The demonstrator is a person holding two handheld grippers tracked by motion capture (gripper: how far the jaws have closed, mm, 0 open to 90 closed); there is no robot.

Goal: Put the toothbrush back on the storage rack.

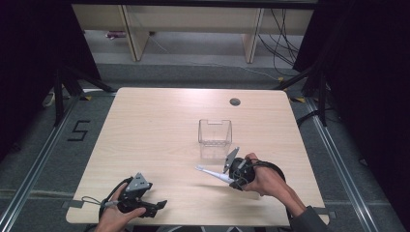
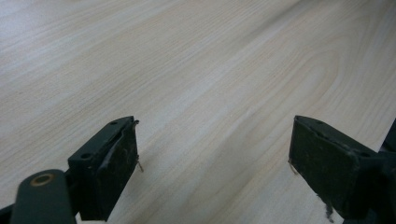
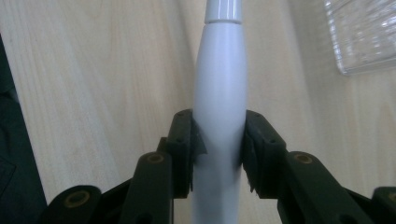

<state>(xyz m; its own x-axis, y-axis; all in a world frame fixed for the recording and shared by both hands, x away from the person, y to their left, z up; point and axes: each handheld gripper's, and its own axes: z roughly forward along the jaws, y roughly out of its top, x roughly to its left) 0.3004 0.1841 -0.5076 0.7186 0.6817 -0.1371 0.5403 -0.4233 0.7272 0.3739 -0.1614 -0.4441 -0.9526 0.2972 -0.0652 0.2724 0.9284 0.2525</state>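
Spanning grey floor (image 1: pixel 53 145), pale wooden table (image 1: pixel 159 125)

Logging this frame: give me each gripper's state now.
Left gripper: open, holding nothing, above the table.
Right gripper: closed on a white pen-shaped tool.

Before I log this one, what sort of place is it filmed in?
Most likely a lab or office corner set up for recording: a lone light wood table with a cable hole, black curtains on both sides, loose cables on grey carpet, and a floor mark "5".
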